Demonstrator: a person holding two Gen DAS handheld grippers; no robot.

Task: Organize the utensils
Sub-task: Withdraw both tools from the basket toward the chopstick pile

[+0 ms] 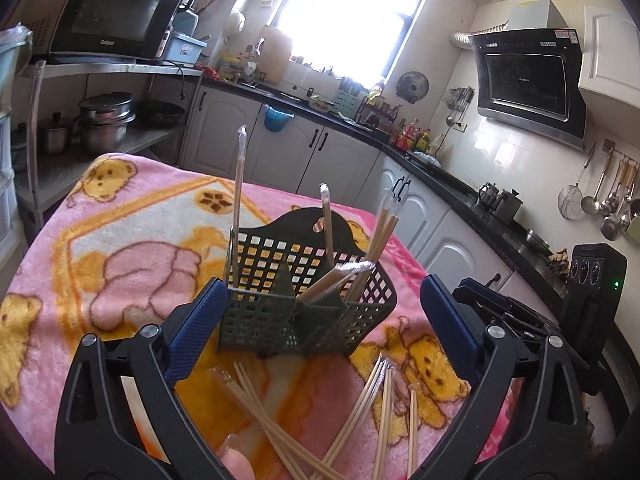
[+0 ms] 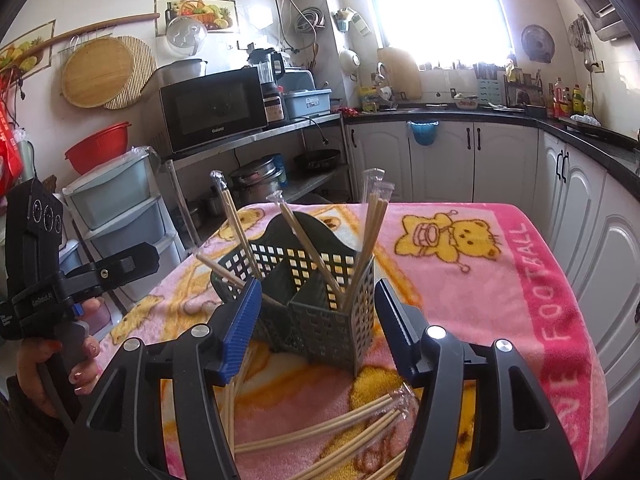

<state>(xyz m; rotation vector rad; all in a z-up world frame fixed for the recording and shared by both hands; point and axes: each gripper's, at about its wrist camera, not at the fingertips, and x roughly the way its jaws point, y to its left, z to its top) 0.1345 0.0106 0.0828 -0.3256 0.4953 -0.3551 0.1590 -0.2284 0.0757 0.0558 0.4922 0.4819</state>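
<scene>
Left gripper (image 1: 320,320) is standing wide, blue pads (image 1: 198,320) well apart and gripping nothing; the dark slotted caddy (image 1: 304,312) is sitting between and just ahead of the tips, left pad close beside its corner, contact not clear. Right gripper (image 2: 316,320) is standing about half spread, also empty; its pads (image 2: 240,328) are flanking the caddy's (image 2: 320,312) front corner, touching or not I cannot tell. Caddy is resting upright on the pink bear-print blanket (image 1: 120,248); wrapped chopsticks (image 1: 240,208) are leaning in its compartments, several pairs tilting outward at different angles. Loose chopsticks (image 1: 360,412) are lying scattered on the blanket just below the left jaws, crossing each other; the same pile (image 2: 320,428) is showing under the right gripper, some running beneath its left finger. A hand (image 2: 56,364) is holding the left gripper's handle at the edge of the right view. Microwave (image 2: 212,108) and pots (image 1: 104,120) are sitting on a steel rack behind; cabinets (image 2: 440,156) are lining the far wall.
</scene>
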